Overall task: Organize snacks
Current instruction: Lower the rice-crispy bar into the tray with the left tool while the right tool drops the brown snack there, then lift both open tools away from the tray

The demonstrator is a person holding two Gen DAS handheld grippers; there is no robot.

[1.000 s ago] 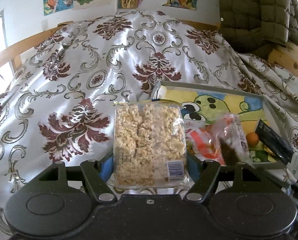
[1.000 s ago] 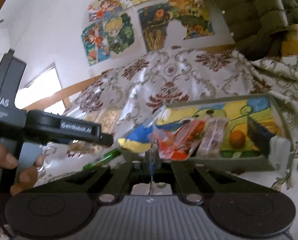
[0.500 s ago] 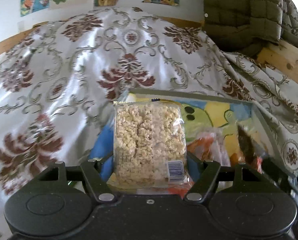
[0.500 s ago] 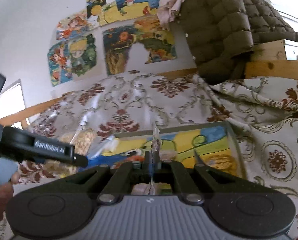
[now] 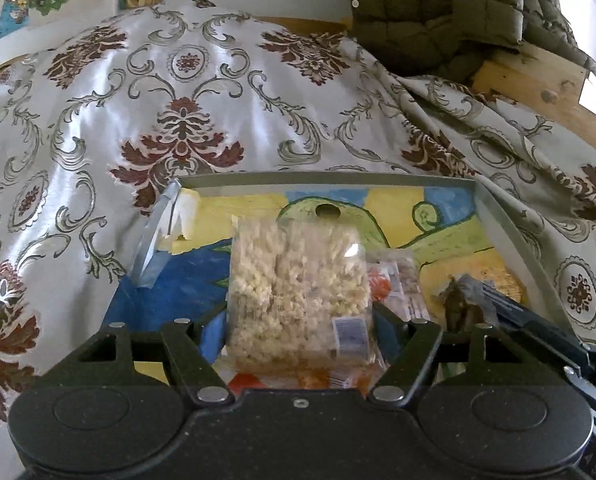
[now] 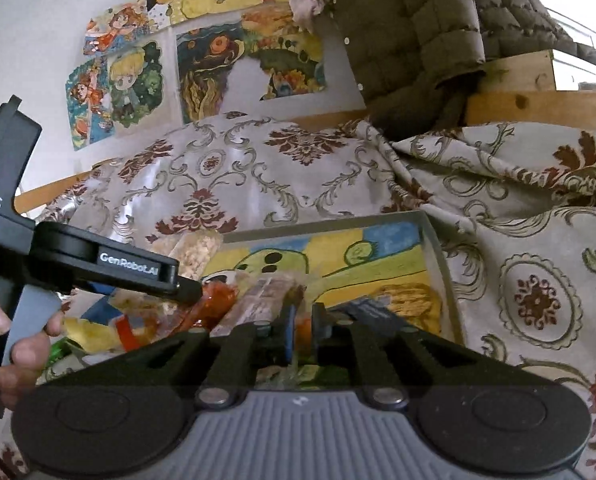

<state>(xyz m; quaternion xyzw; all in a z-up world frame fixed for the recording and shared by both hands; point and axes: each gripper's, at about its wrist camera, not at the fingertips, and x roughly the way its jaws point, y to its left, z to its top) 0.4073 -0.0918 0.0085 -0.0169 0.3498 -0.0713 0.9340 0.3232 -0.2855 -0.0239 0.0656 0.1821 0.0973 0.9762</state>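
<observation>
Item, right gripper [image 6: 301, 330]: its jaws have just been opening and stand slightly parted; nothing is clamped between them. I read the wrapper it carried a second ago as let go among the snacks below (which packet, I cannot tell).

Item, left gripper [image 5: 300, 322]: jaws wide, grasping the clear puffed-rice packet [image 5: 298, 292] by its near end. The packet juts forward between the fingers, barcode at lower right.

Item, tray [image 5: 326, 179]: a second ago beside the packet, now directly beneath it, so I judge the drop is next. Snack wrappers [image 5: 394, 280] lie right of the packet.

Item, patterned bedspread [image 5: 185, 92]: beyond the tray.
</observation>
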